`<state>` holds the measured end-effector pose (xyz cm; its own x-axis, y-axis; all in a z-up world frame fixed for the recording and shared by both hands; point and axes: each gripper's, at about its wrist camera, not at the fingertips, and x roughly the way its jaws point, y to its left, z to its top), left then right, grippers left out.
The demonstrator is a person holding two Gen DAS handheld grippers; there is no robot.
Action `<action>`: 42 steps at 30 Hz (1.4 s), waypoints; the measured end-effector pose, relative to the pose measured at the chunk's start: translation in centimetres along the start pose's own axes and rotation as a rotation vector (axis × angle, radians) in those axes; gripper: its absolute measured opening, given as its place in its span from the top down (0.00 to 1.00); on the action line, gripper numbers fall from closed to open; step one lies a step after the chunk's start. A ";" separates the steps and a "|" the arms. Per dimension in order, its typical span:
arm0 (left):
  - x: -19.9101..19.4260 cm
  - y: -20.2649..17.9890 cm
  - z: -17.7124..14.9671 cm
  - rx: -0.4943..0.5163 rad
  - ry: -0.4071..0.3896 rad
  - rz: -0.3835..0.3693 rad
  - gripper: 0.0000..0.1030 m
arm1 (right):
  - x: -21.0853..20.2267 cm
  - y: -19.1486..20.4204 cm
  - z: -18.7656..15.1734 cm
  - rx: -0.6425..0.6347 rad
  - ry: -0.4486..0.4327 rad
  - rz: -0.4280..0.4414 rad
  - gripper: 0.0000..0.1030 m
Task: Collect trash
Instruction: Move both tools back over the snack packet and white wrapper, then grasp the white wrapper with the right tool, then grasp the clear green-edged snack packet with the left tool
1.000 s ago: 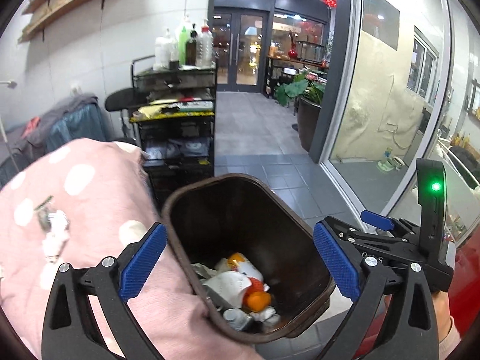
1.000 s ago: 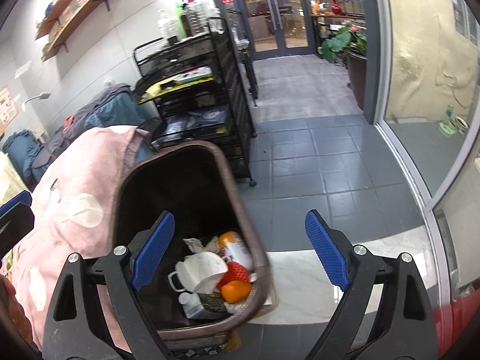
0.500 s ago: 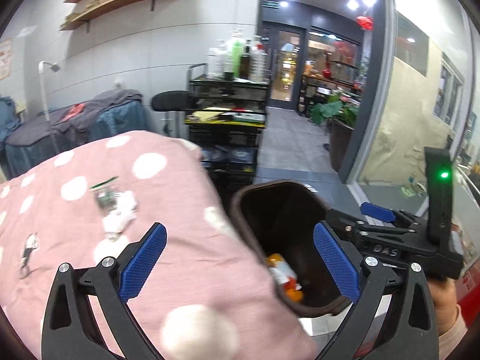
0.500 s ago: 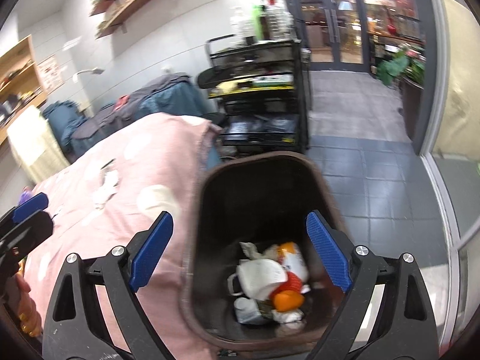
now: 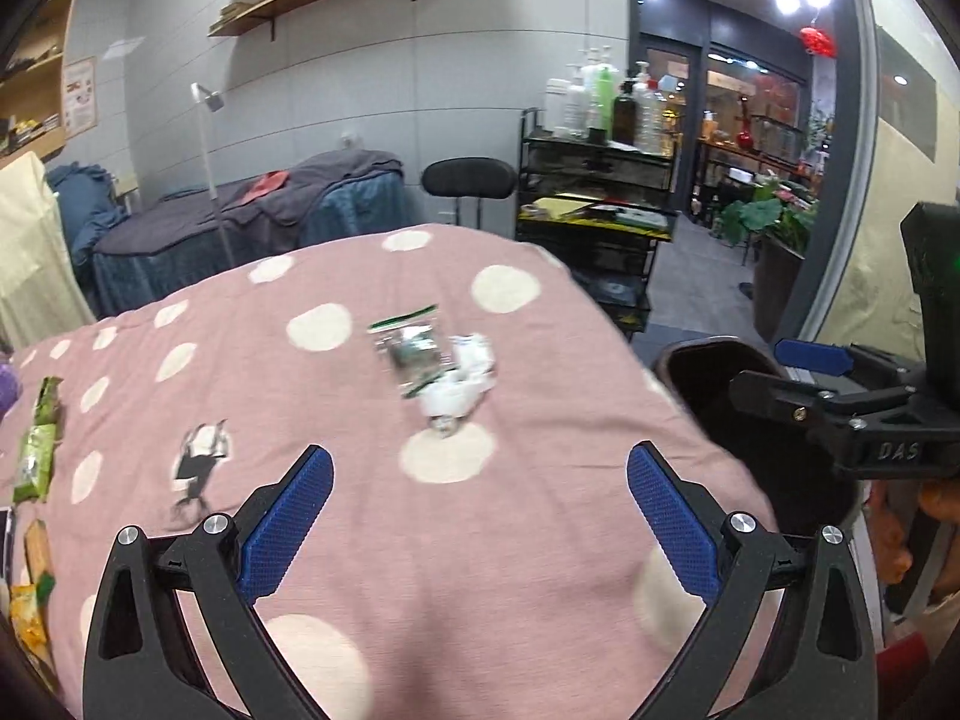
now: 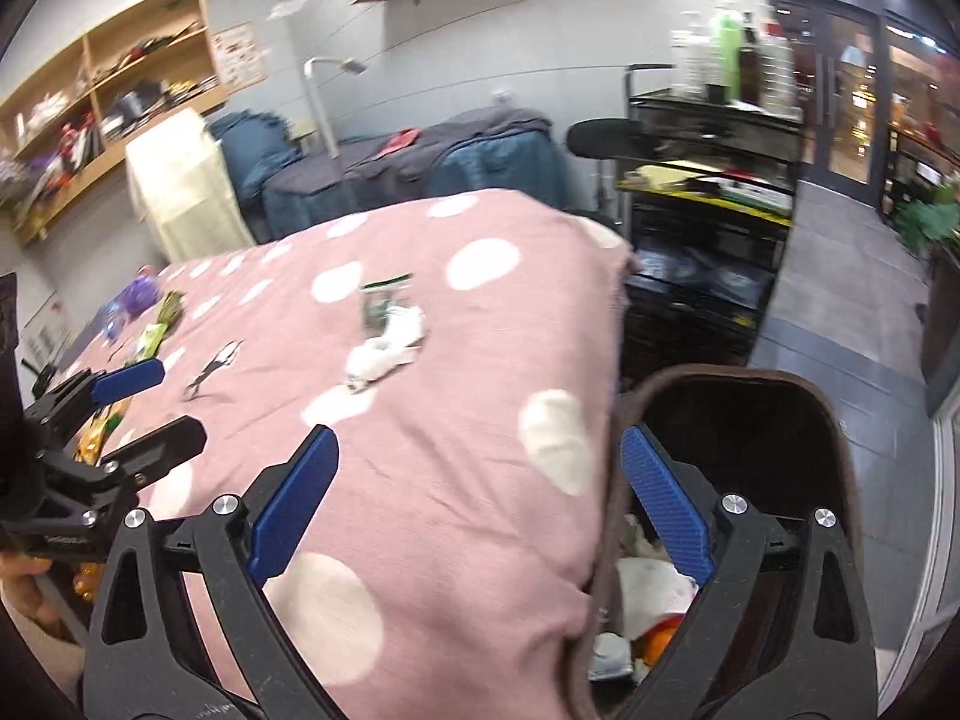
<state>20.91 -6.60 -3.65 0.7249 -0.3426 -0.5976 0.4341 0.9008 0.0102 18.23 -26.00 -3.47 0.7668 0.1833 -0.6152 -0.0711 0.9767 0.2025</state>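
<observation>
A pink polka-dot cloth [image 5: 492, 540] covers the table. On it lie a clear green-striped wrapper [image 5: 411, 354] and crumpled white tissue [image 5: 459, 393], also in the right wrist view [image 6: 384, 348]. A small black-and-white scrap [image 5: 198, 468] lies left. My left gripper [image 5: 480, 522] is open and empty above the cloth, short of the trash. My right gripper [image 6: 480, 498] is open and empty over the cloth edge and the brown bin [image 6: 828, 420], which holds trash [image 6: 648, 594]. The bin rim shows in the left wrist view [image 5: 678, 354].
Green and yellow snack packets [image 5: 36, 450] lie at the cloth's left edge. A black wire cart [image 5: 594, 228] with bottles, a stool [image 5: 468, 177] and a covered bed [image 5: 252, 222] stand behind. Grey tiled floor [image 6: 840, 312] lies right of the bin.
Both grippers swung left from over the bin towards the cloth. The wrapper and tissue are now ahead of both. The bin moved to the right side of both views.
</observation>
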 end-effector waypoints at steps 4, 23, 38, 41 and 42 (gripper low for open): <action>0.8 3.4 -0.9 -0.002 0.030 0.047 0.06 | 2.3 2.3 1.3 -0.062 0.043 0.038 0.09; 5.8 9.6 -1.7 -0.019 0.160 0.057 0.06 | 21.6 9.2 6.1 -0.213 0.453 0.017 0.17; 11.5 8.9 1.6 -0.075 0.212 -0.033 0.06 | 19.0 5.6 7.0 -0.096 0.343 0.040 0.64; 13.2 8.2 2.9 -0.106 0.229 -0.065 0.06 | 16.9 4.7 7.1 -0.076 0.289 0.041 0.64; 13.9 7.9 3.3 -0.113 0.237 -0.062 0.06 | 16.2 4.4 7.1 -0.072 0.272 0.035 0.64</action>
<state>36.24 -5.12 -9.23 0.5474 -0.3382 -0.7655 0.4019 0.9086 -0.1140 34.86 -19.52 -7.07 0.5644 0.2307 -0.7926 -0.1470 0.9729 0.1786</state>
